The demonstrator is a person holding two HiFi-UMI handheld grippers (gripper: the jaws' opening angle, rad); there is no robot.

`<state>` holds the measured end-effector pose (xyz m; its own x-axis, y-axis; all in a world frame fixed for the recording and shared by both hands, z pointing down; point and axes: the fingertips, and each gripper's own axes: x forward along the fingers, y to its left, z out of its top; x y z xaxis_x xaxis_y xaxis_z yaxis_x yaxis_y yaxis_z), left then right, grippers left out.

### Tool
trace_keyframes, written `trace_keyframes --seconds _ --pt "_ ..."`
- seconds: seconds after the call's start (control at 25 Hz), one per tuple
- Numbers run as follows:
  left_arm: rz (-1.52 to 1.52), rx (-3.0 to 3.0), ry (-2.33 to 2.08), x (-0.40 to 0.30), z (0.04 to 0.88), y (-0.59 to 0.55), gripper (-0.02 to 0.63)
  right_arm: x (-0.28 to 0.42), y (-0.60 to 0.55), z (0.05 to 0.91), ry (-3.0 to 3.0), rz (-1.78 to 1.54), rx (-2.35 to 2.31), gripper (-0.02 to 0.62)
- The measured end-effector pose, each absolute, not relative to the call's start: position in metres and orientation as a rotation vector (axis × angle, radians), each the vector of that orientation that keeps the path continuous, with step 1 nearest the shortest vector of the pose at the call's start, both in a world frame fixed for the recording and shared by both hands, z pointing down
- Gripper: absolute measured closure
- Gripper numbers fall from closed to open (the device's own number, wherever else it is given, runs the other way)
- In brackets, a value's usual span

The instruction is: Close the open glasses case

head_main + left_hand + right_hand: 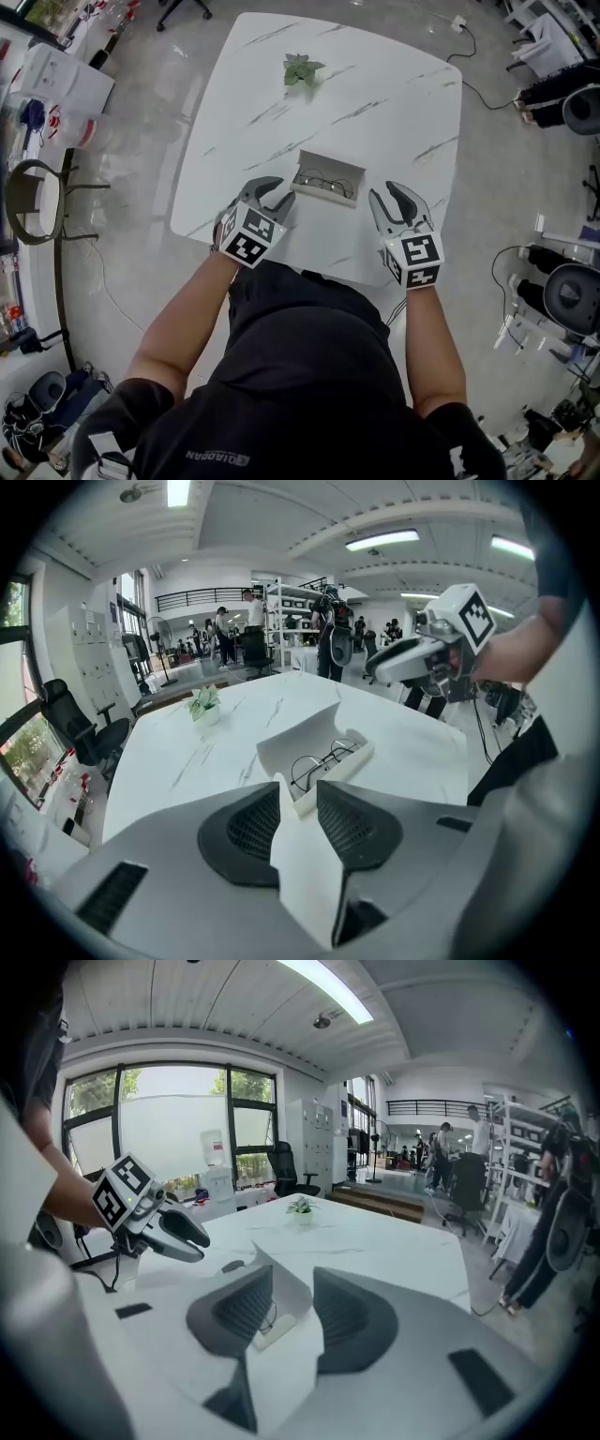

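Observation:
The white glasses case (326, 178) lies open near the table's front edge, its lid tilted up at the back and thin-rimmed glasses (325, 183) lying inside. My left gripper (275, 192) hovers just left of the case, open and holding nothing. My right gripper (384, 192) is just right of it, also open and holding nothing. In the left gripper view the case (314, 752) and glasses (319, 764) sit right beyond the left gripper (295, 794), with the right gripper (403, 663) behind. In the right gripper view the case (279, 1321) shows between the jaws of the right gripper (292, 1288), and the left gripper (173, 1232) is beyond it.
A small potted plant (302, 68) stands at the far side of the white marble table (394, 103). A chair (37, 202) and shelves stand off the table's left edge; cables and chairs lie on the floor to the right. People stand far off in the room.

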<state>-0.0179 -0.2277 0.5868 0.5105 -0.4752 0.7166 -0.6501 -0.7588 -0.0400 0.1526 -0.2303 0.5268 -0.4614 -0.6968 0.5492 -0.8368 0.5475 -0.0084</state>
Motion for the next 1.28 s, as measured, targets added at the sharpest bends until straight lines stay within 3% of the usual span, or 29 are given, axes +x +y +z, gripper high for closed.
trace_keyframes --seconds 1.28 --pt "1.307 2.589 -0.695 -0.007 0.648 -0.232 0.477 0.135 -0.269 0.591 -2.162 0.248 1.042 0.472"
